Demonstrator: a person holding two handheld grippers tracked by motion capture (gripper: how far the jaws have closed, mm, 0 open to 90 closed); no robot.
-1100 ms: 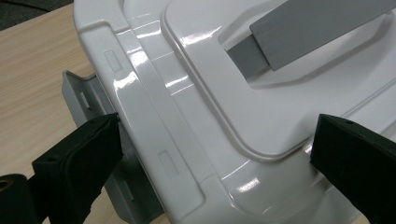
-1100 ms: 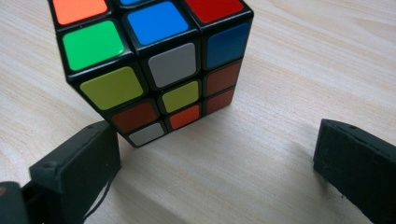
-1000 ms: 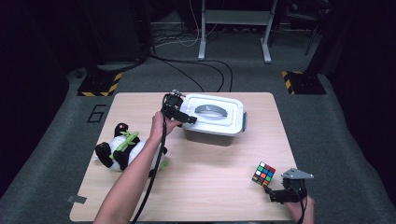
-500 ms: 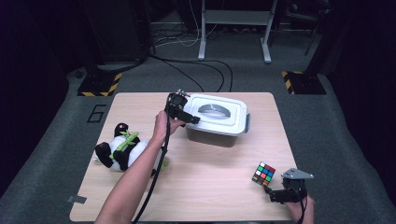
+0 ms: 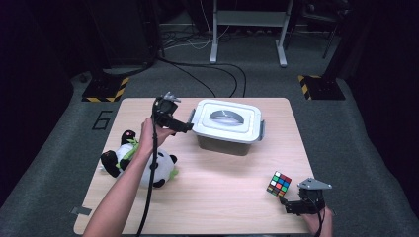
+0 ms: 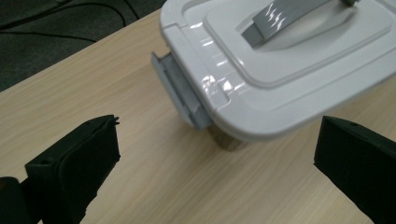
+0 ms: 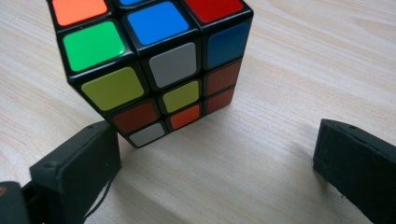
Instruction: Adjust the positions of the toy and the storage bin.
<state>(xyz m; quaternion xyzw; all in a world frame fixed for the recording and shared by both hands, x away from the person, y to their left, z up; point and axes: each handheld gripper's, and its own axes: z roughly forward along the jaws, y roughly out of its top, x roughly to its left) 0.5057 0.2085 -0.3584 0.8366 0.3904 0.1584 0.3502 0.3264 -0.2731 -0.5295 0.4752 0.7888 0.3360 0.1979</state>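
Left gripper view: grey latch (image 6: 180, 91), high view perhaps hides it

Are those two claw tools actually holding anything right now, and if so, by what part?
Nothing is held. The left gripper is open near the grey side latch of the white box. The right gripper is open just short of the puzzle cube.

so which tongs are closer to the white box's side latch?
Left. The left tongs hang open right beside the grey latch of the lidded white box. The right tongs sit open at the puzzle cube, near the table's front edge.
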